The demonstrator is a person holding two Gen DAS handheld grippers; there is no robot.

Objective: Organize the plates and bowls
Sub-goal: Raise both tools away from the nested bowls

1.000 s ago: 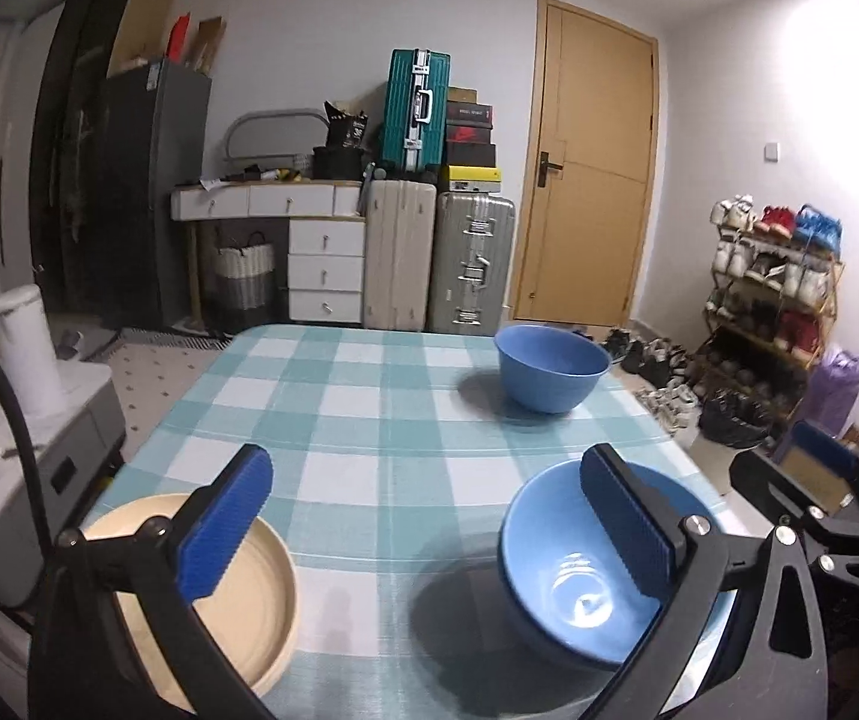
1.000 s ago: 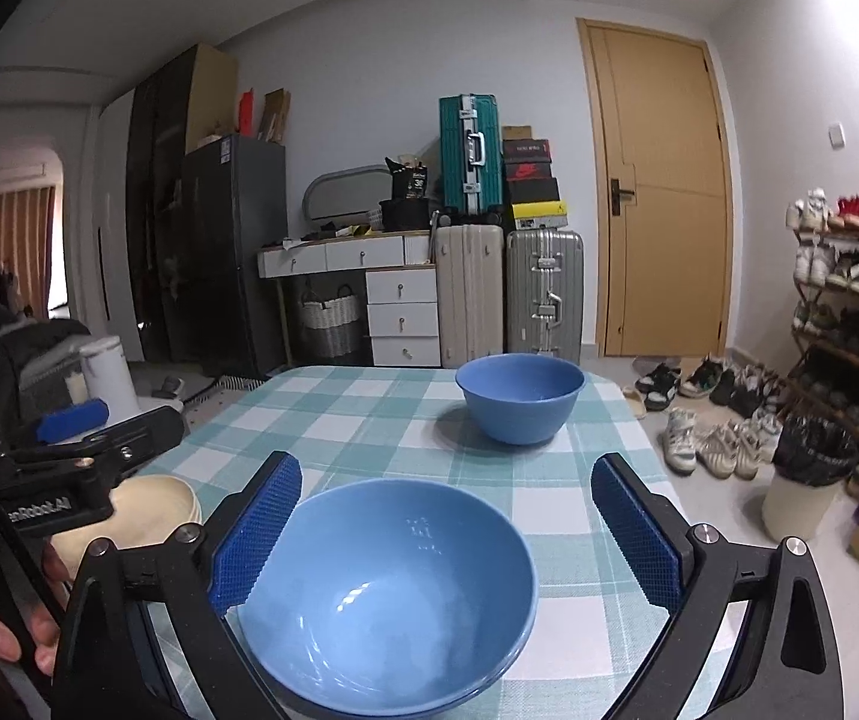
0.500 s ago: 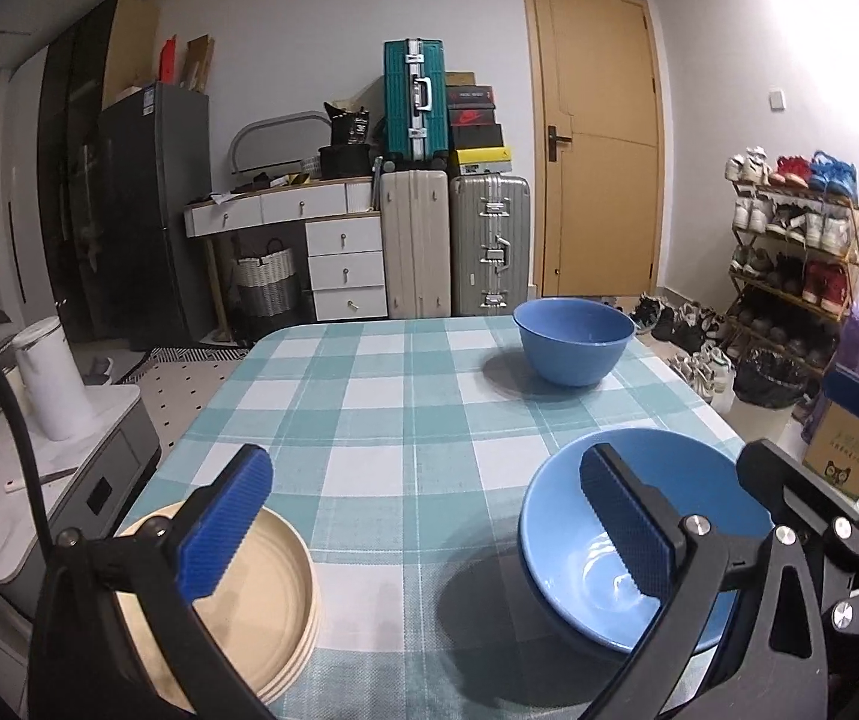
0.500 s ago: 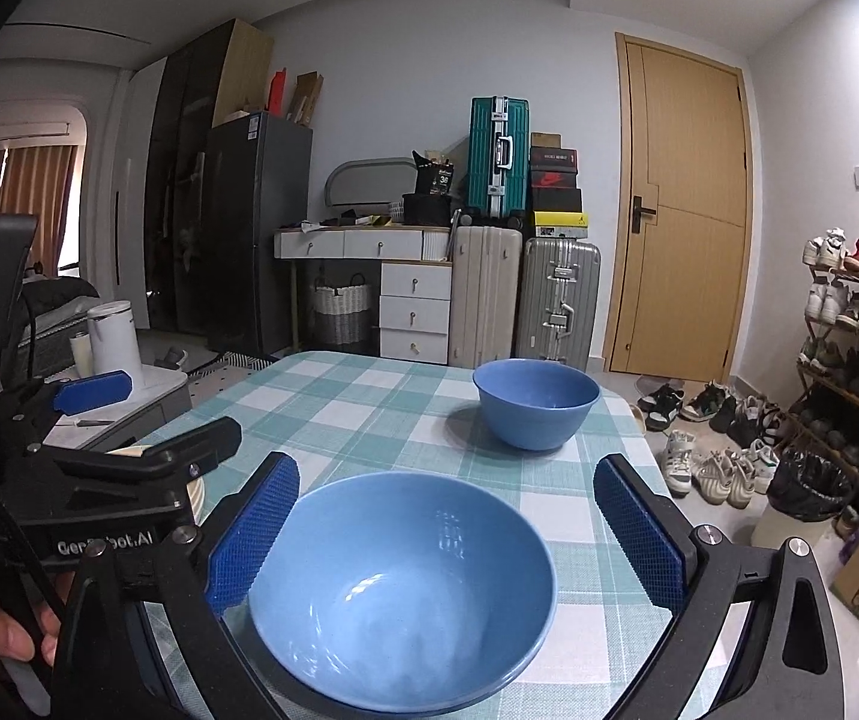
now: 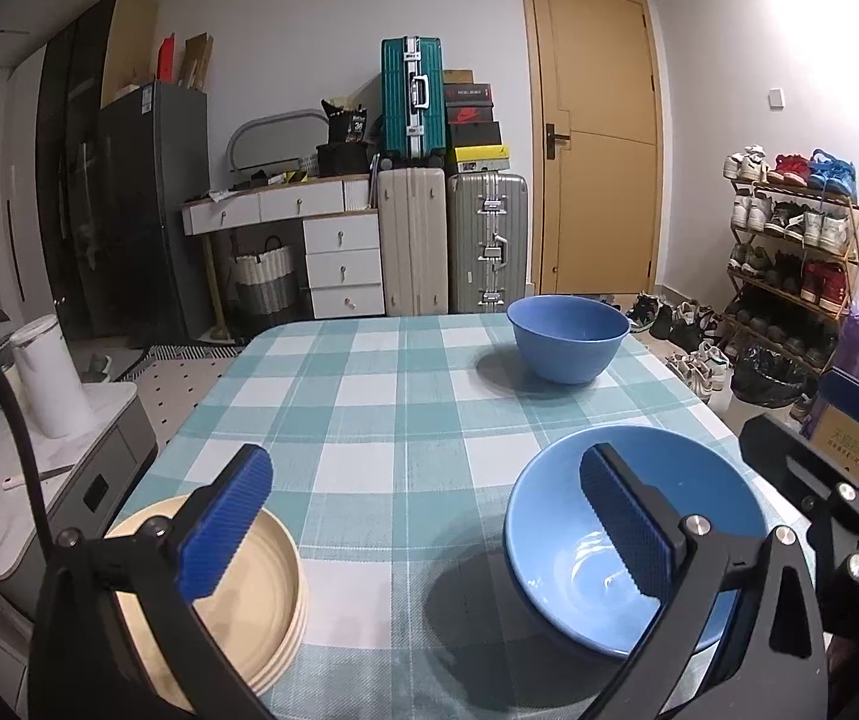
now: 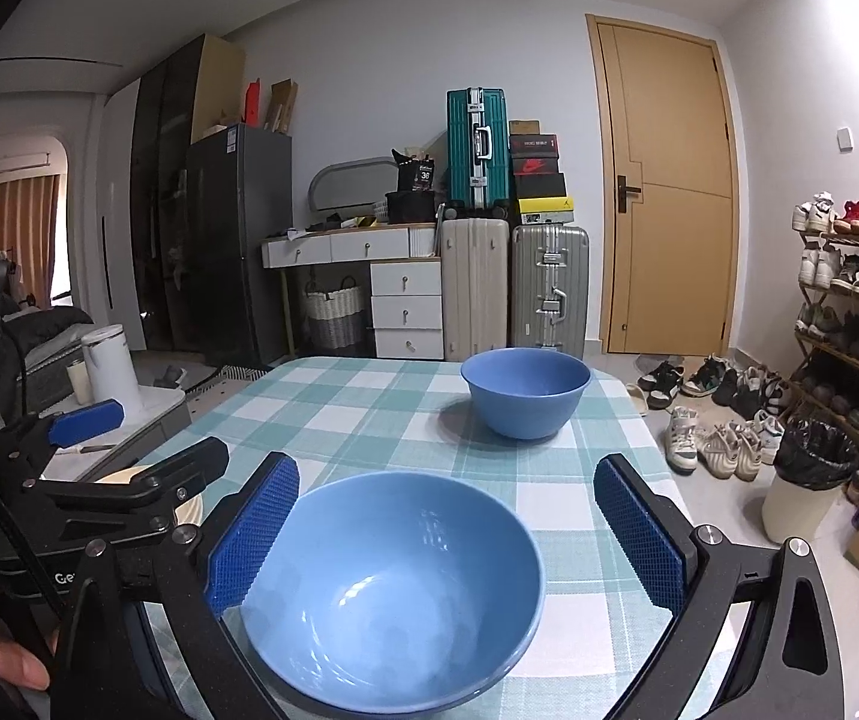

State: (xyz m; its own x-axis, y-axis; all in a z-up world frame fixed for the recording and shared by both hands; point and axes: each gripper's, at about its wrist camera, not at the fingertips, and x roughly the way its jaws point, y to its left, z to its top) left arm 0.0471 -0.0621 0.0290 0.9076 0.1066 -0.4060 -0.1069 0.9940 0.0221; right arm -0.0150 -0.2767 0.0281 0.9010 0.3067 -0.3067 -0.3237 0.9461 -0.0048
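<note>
- Left wrist view: the left gripper (image 5: 423, 519) has its fingers (image 5: 222, 519) spread wide and grasping nothing. It hangs over the near edge of the bench (image 5: 405, 414), which is covered in a teal checked cloth.
- Under the left finger sits a stack of cream plates (image 5: 249, 612); behind the right finger is the near blue bowl (image 5: 561, 546).
- Against half a second ago, the camera sits a little higher and farther back: more cloth shows between plates and bowl, and the far blue bowl (image 5: 567, 339) appears lower in the picture.
- Right wrist view: the right gripper (image 6: 444, 537) is likewise released, its fingers (image 6: 639, 537) wide apart either side of the near blue bowl (image 6: 393, 594), not visibly touching it.
- The bowl rests on the bench much as before; the far blue bowl (image 6: 525, 393) stands well apart near the far edge.
- A person's hand (image 6: 3, 654) shows at the lower left.
</note>
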